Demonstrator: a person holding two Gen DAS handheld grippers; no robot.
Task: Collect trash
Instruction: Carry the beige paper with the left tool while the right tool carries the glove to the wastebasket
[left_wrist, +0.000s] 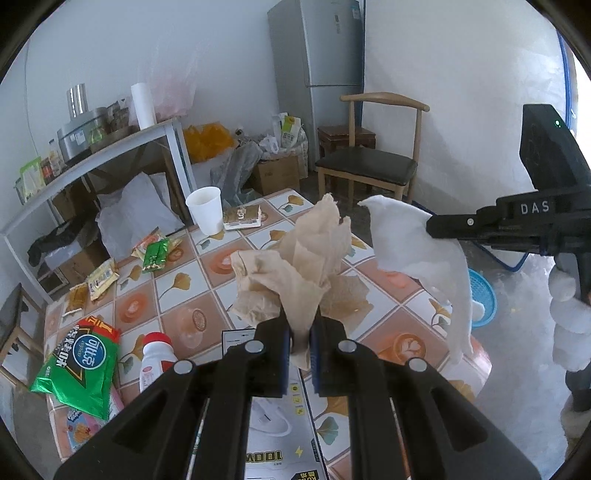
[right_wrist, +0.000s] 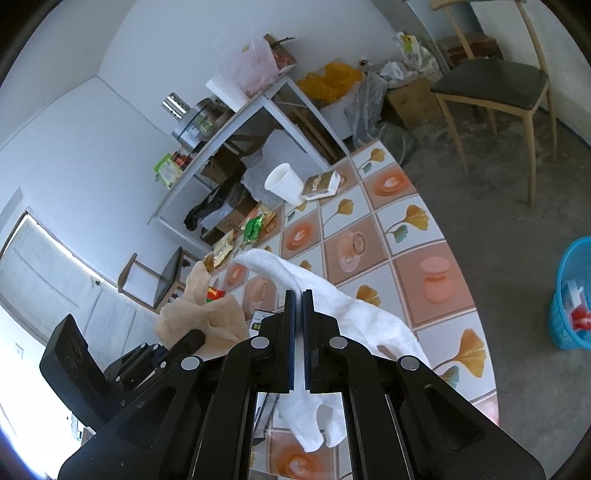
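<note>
My left gripper (left_wrist: 300, 334) is shut on a crumpled brown paper napkin (left_wrist: 295, 258), held up above the tiled table (left_wrist: 207, 291). My right gripper (right_wrist: 299, 295) is shut on a white tissue (right_wrist: 354, 314) that drapes over its right finger and hangs below it. In the left wrist view the right gripper (left_wrist: 430, 223) comes in from the right with the white tissue (left_wrist: 417, 247) dangling. In the right wrist view the left gripper (right_wrist: 201, 336) shows at lower left with the brown napkin (right_wrist: 195, 314). A blue trash basket (right_wrist: 572, 295) stands on the floor to the right of the table.
On the table lie a white paper cup (left_wrist: 205, 210), a small brown box (left_wrist: 242, 218), snack wrappers (left_wrist: 157, 251), a green chip bag (left_wrist: 79, 369), a white bottle (left_wrist: 157, 360) and a printed box (left_wrist: 280, 428). A chair (left_wrist: 373, 162), shelf (left_wrist: 96, 155) and fridge (left_wrist: 321, 48) stand beyond.
</note>
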